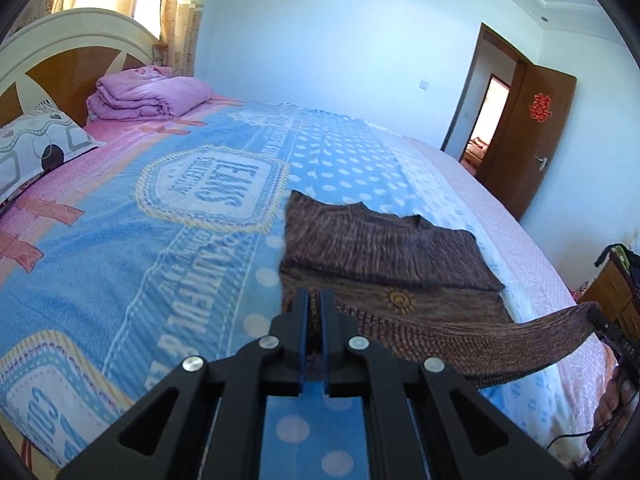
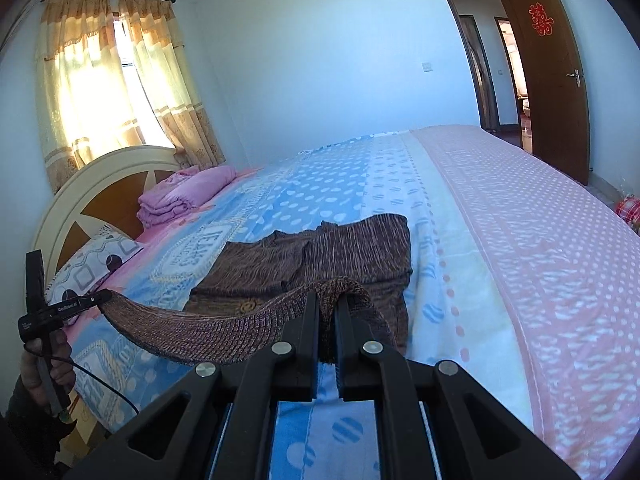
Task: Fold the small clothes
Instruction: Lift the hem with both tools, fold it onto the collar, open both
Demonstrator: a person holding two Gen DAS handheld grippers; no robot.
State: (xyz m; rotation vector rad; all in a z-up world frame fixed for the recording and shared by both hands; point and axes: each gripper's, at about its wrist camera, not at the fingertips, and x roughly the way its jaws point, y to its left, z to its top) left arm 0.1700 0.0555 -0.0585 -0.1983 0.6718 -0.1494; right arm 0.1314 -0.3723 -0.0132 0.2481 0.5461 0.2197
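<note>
A brown knitted sweater [image 1: 380, 244] lies on the bed with its sleeves folded in over the body. Its ribbed hem [image 1: 460, 344] is lifted off the blanket and hangs in a sagging band between both grippers. My left gripper [image 1: 315, 294] is shut on one hem corner, with fabric pinched between its blue pads. In the right wrist view my right gripper [image 2: 328, 300] is shut on the other corner of the hem [image 2: 208, 328], with the sweater [image 2: 320, 248] lying beyond it. Each gripper shows in the other's view: the right gripper [image 1: 592, 312] and the left gripper [image 2: 105, 295].
The bed carries a blue and pink patterned blanket [image 1: 160, 240]. A folded pink quilt [image 1: 148, 96] and a pillow [image 1: 36, 148] lie by the headboard [image 1: 60, 40]. A wooden cabinet [image 1: 612, 292] stands beside the bed. A brown door [image 1: 524, 132] stands open. A hand [image 2: 40, 372] holds the left gripper.
</note>
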